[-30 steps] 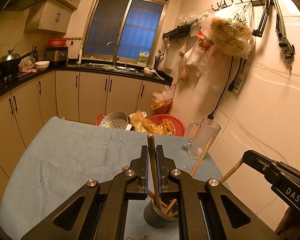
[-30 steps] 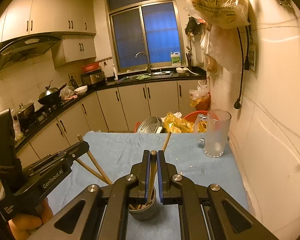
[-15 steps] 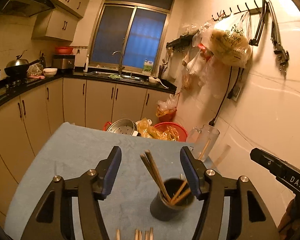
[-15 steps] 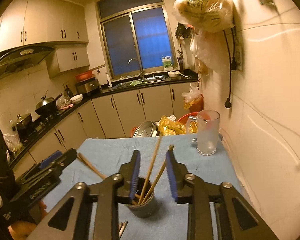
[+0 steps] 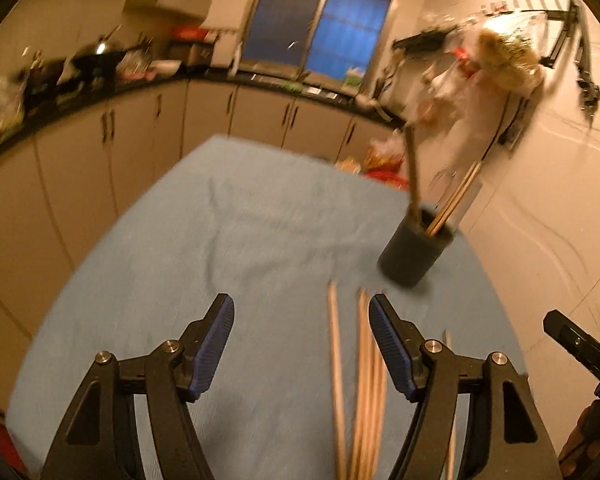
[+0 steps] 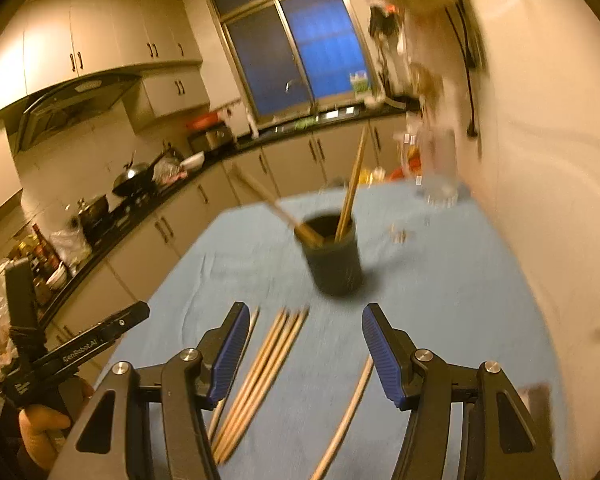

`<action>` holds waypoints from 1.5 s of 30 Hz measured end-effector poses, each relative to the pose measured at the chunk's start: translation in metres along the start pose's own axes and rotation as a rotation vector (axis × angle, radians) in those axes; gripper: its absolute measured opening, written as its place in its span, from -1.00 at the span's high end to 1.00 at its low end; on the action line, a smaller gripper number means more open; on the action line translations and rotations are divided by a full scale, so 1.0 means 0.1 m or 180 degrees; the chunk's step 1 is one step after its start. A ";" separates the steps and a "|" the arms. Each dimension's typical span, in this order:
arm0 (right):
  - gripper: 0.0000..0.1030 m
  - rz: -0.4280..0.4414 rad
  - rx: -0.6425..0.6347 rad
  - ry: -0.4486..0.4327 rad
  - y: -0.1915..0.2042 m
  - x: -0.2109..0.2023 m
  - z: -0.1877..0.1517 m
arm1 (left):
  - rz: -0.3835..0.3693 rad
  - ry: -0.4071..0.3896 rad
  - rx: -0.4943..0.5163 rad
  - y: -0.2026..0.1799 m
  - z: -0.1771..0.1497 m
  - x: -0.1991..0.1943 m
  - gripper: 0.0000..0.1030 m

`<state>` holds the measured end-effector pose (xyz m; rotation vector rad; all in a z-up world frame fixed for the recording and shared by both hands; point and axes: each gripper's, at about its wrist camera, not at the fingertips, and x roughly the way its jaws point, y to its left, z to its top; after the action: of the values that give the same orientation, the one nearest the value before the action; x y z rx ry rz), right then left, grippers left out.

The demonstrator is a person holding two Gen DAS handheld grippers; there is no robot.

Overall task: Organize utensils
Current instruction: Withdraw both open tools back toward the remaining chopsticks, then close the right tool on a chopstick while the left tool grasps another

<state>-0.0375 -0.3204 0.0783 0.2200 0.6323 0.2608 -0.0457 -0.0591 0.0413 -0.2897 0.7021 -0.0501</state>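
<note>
Blue cloth table [image 5: 260, 220], round dark cup [image 6: 334, 258], slender wooden chopsticks [image 6: 260, 368], both grippers just opened wide, empty

We see a soft blue cloth [image 5: 240, 240] on the table, a bit wrinkled. The chopsticks [image 6: 268, 352] look like smooth, pale wood. The dark cup [image 6: 334, 264] looks dull, not shiny. Our gripper fingers [image 5: 216, 340] are black plastic with bumpy blue pads and shiny metal screws. The wall [image 6: 548, 200] looks smooth.
</note>
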 end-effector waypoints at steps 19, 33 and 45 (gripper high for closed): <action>0.06 0.0125 0.0224 0.0689 -0.19 0.96 0.04 | -0.0161 0.0445 0.0309 -0.12 0.09 0.86 -0.37; 0.24 0.0074 0.0566 0.1361 -0.33 2.00 0.21 | -0.0327 0.1475 0.0396 -0.32 0.33 1.71 0.04; 0.45 -0.0216 0.0628 0.1829 -0.15 2.37 0.19 | -0.0289 0.1869 0.0445 -0.28 0.47 1.98 0.85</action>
<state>0.1606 -0.2641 -0.0416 0.3158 1.2355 0.1948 0.1367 -0.1021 -0.0417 -0.1703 1.2619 -0.2777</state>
